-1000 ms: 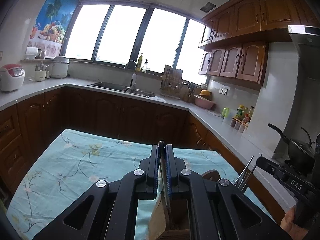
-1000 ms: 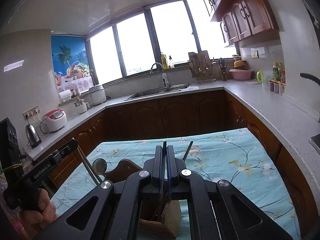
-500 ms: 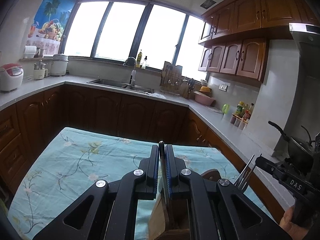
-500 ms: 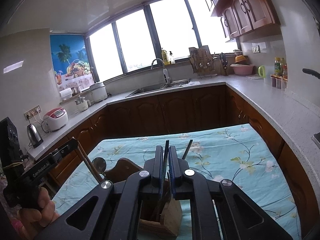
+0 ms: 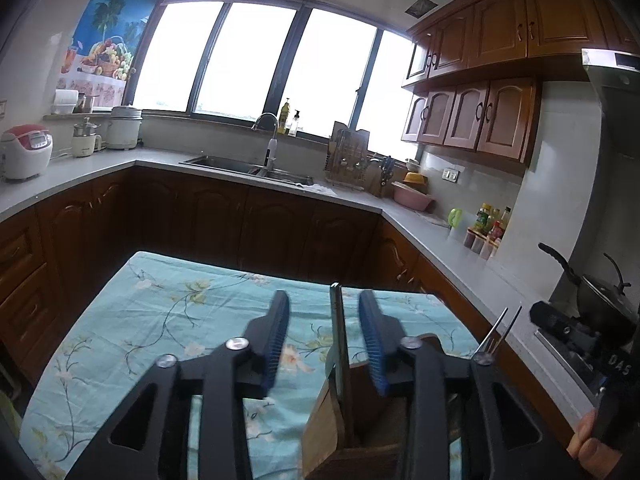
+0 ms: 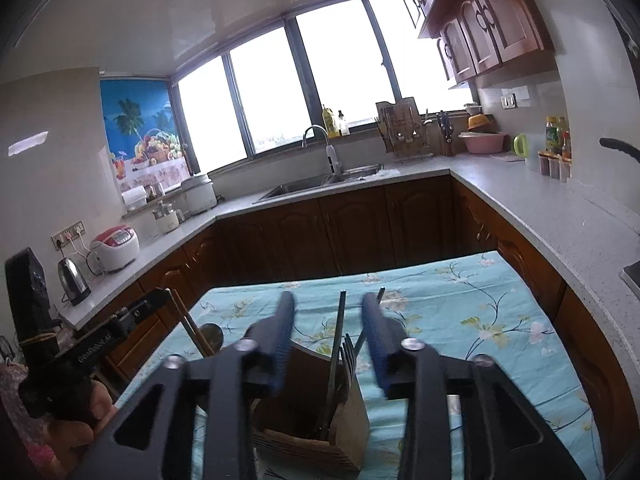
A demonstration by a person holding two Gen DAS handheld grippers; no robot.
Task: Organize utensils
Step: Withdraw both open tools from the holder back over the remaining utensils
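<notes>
A wooden utensil holder [image 5: 320, 420] stands on the teal floral tablecloth [image 5: 160, 320], just under both grippers. In the left wrist view a slim utensil handle [image 5: 340, 340] rises from it between the fingers of my left gripper [image 5: 324, 298]. Those jaws are opening and neither pad touches the handle. In the right wrist view the holder [image 6: 352, 416] has a metal handle [image 6: 341, 320] and a fork [image 6: 349, 354] standing in it, between the fingers of my right gripper [image 6: 328, 298]. These jaws are opening too, clear of both.
Grey counters [image 5: 460, 248] with dark wood cabinets run round three sides, with a sink [image 5: 248, 166] under the window. A black pan [image 5: 600, 288] sits on the stove at the right. A rice cooker [image 6: 116, 242] and a kettle [image 6: 74, 280] stand on the left counter.
Both grippers, shut on upright utensil handles in the earlier frames, have let go and spread apart. The handles stay standing in the holder. Neither hand has shifted.
</notes>
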